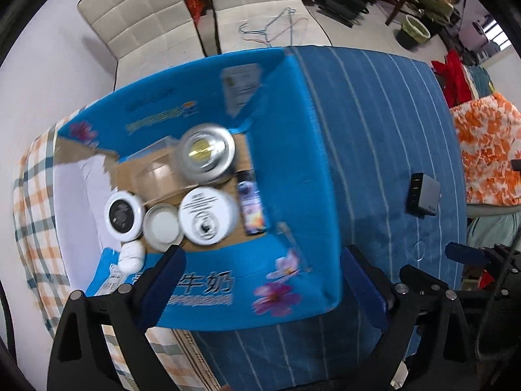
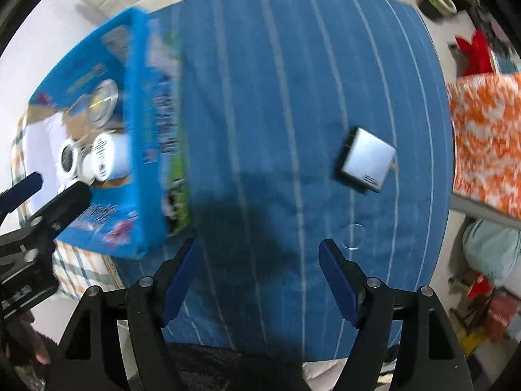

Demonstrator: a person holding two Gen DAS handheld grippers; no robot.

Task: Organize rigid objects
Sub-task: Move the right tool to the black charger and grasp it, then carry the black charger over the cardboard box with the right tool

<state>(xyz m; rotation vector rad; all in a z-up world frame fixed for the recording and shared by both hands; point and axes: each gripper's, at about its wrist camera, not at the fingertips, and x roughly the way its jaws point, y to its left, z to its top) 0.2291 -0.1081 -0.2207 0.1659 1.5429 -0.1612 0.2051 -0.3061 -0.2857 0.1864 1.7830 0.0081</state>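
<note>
With both the left tongs [image 1: 260, 273] and right tongs [image 2: 259, 260] released and empty, the grey rectangular charger block [image 2: 366, 160] lies alone on the blue striped table [image 2: 276, 97], well apart from the blue cardboard box [image 1: 293, 169] of round tins, presumably awaiting pickup.

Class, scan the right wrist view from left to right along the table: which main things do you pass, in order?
Left gripper → white round tins inside the box → open blue cardboard box → bare blue striped tablecloth → white square charger block → orange-and-white floral fabric.
</note>
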